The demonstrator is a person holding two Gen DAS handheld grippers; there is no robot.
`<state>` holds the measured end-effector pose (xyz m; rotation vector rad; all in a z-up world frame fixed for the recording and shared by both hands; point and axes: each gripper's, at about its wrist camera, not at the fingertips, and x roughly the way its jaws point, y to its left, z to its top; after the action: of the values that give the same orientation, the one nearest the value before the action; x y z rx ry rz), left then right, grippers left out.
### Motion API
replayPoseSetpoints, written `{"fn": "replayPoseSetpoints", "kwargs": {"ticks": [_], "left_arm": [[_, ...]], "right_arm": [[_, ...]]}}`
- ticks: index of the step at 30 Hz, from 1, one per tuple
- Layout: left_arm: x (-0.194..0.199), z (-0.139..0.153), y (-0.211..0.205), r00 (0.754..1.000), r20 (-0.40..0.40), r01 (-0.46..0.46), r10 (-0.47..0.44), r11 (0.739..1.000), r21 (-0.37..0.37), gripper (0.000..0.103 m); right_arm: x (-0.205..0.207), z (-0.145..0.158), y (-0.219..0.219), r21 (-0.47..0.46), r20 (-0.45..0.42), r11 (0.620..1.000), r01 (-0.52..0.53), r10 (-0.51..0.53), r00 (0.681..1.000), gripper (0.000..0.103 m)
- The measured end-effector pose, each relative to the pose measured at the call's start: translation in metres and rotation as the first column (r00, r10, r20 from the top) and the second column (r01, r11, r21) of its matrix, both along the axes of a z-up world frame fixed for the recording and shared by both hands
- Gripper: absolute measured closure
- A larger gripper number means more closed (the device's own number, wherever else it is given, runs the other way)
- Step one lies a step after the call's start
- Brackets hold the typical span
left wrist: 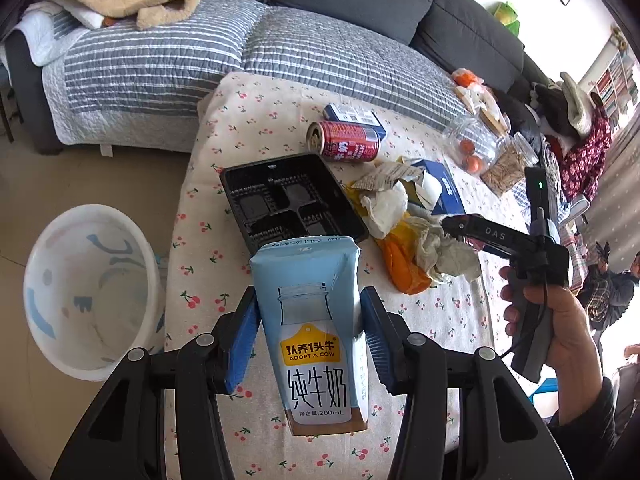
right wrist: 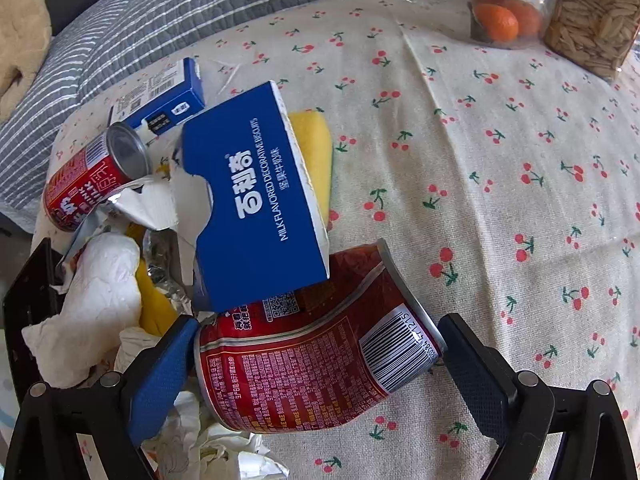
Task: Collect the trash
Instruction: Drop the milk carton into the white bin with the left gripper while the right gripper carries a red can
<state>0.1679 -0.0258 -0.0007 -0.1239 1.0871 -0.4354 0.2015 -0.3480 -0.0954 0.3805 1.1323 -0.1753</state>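
My left gripper (left wrist: 310, 332) is shut on a light blue milk carton (left wrist: 312, 336) and holds it upright above the cherry-print tablecloth (left wrist: 440, 320). A white bin (left wrist: 92, 296) stands on the floor to the left of the table. My right gripper (right wrist: 316, 356) is open, with its blue pads on either side of a crushed red can (right wrist: 304, 360) lying on the cloth; its left pad touches the can, its right pad is just clear of it. A blue biscuit box (right wrist: 256, 196) lies over the can's far end. The right gripper also shows in the left wrist view (left wrist: 460, 224), by crumpled tissues (left wrist: 444, 252).
A black plastic tray (left wrist: 288, 200), a second red can (left wrist: 344, 140) and a small blue box (left wrist: 356, 116) lie further back. Yellow wrappers (left wrist: 404, 264) sit in the pile. Clear containers of oranges (right wrist: 504, 16) and seeds (right wrist: 592, 20) stand at the far right. A grey sofa (left wrist: 240, 48) lies behind the table.
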Motion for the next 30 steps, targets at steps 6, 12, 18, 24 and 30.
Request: {"fn": "replayPoseSetpoints", "kwargs": {"ticks": [6,12,18,24,30], "left_arm": [[0.006,0.014,0.038,0.994,0.067,-0.084,0.085,0.996,-0.012,0.05],[0.02,0.013,0.086,0.974,0.113,-0.2,0.196,0.979,0.024,0.05],[0.035,-0.005,0.133,0.945,0.134,-0.311,0.298,0.946,0.089,0.05],[0.042,-0.026,0.158,0.933,0.147,-0.349,0.328,0.924,0.156,0.05],[0.048,-0.045,0.167,0.936,0.124,-0.349,0.328,0.91,0.223,0.048]], "right_arm": [[-0.017,0.03,-0.009,-0.037,0.041,0.999,0.006,-0.005,0.999,0.005],[-0.043,0.06,-0.015,-0.043,0.083,0.999,0.012,-0.008,0.997,0.005],[-0.059,0.075,0.001,-0.039,0.111,0.999,-0.034,0.038,0.993,0.005],[-0.068,0.08,0.029,-0.018,0.13,0.995,-0.094,0.096,0.987,0.005],[-0.063,0.079,0.066,-0.031,0.138,0.986,-0.162,0.164,0.977,0.005]]}}
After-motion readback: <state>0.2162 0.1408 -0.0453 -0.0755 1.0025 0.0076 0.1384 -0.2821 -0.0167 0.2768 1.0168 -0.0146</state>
